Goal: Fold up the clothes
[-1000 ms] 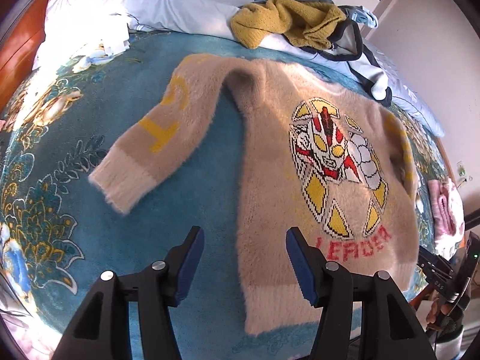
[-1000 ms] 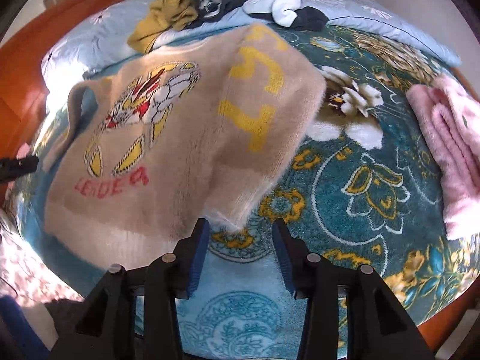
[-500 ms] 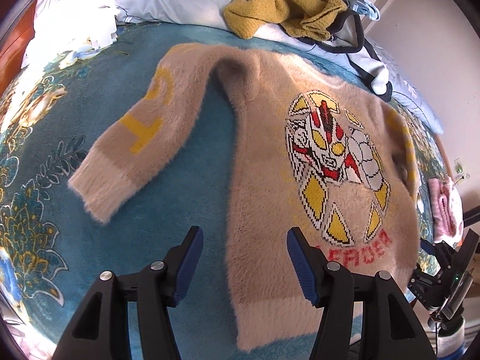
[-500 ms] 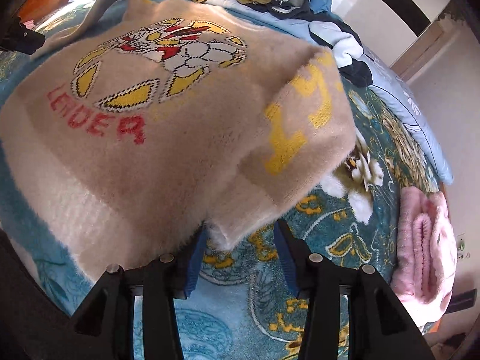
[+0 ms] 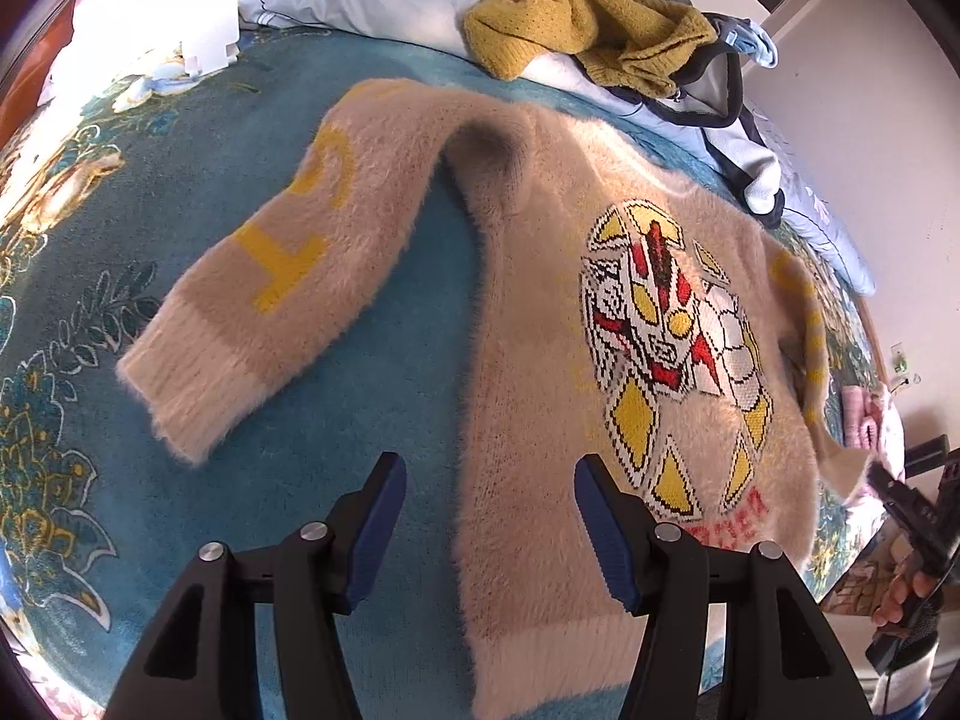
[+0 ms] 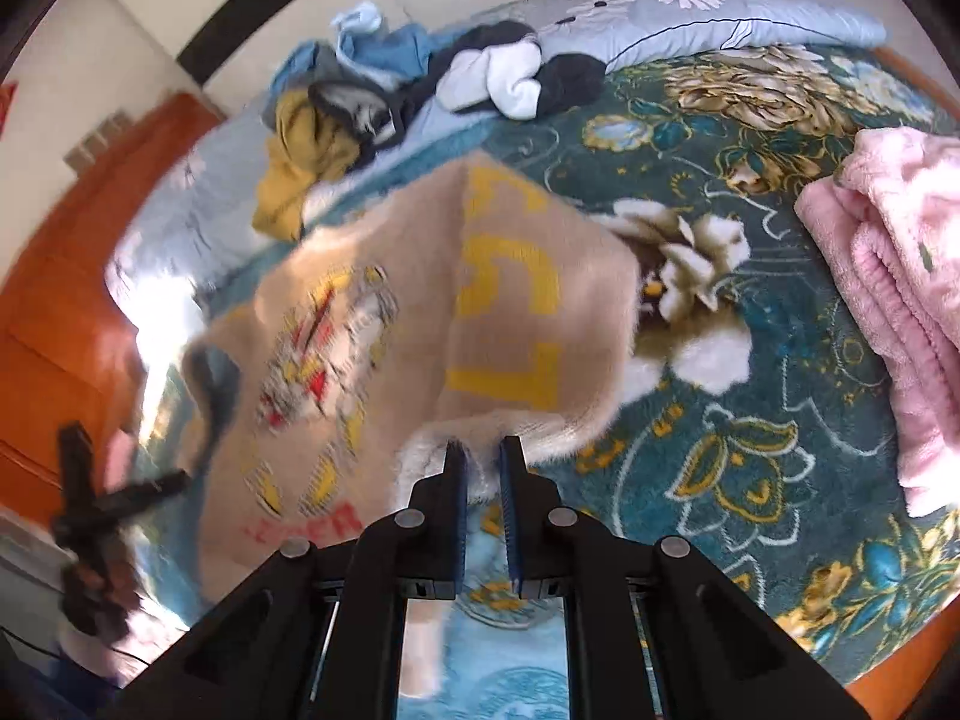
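A fuzzy beige sweater (image 5: 540, 324) with a robot-hero picture and red lettering lies face up on the teal floral blanket (image 5: 120, 228). Its one sleeve (image 5: 264, 294) with yellow letters stretches to the left. My left gripper (image 5: 486, 480) hovers open above the sweater's lower left edge, nothing between its pads. In the right wrist view my right gripper (image 6: 482, 456) is shut on the cuff of the other sleeve (image 6: 510, 324), which is lifted off the blanket and drawn over the sweater's body (image 6: 312, 372). That gripper also shows at the left wrist view's right edge, by a hand.
A heap of clothes, with a mustard knit (image 5: 588, 30) and a blue and white garment (image 6: 510, 78), lies on the pale pillows at the bed's far side. A folded pink fleece (image 6: 888, 276) rests to the right on the blanket. An orange wooden headboard (image 6: 66, 276) borders the bed.
My right gripper closed on the sleeve cuff and lifted it, rolling as it rose; the sleeve now hangs folded over the body. The left gripper stayed open, drifting slightly lower.
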Action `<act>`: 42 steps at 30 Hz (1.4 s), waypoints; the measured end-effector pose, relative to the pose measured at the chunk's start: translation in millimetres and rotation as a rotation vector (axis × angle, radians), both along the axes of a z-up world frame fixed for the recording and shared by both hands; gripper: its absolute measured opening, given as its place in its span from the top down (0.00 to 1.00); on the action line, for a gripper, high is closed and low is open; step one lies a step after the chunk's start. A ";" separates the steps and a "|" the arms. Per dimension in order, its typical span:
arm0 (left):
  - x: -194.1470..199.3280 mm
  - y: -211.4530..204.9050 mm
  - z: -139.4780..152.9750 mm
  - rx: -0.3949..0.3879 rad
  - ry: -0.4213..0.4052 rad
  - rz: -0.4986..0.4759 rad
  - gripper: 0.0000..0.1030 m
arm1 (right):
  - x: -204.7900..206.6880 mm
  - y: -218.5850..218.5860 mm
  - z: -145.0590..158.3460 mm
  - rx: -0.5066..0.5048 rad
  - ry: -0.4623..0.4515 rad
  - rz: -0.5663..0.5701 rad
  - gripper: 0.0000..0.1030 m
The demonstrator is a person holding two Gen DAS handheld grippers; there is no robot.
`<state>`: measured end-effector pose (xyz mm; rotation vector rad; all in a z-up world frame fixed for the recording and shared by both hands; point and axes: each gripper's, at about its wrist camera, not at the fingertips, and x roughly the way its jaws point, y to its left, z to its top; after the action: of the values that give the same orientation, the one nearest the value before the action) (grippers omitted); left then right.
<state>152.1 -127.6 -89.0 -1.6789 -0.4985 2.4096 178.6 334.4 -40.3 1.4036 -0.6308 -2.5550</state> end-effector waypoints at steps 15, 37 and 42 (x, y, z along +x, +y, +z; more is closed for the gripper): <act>-10.6 -29.7 -6.2 0.095 -0.024 0.076 0.39 | -115.4 -63.8 77.6 -0.542 0.131 0.093 0.90; -22.5 -48.8 -16.9 0.139 -0.059 0.110 0.39 | -160.5 -218.0 -29.8 0.186 -0.177 0.422 0.52; -16.9 -61.7 -19.5 0.145 -0.066 0.143 0.39 | -148.6 -239.6 -63.9 0.362 -0.216 0.485 0.52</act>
<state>135.2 -189.3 -108.5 -1.7187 -0.8091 2.3541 30.0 94.8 -104.2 1.7021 0.1569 -2.2102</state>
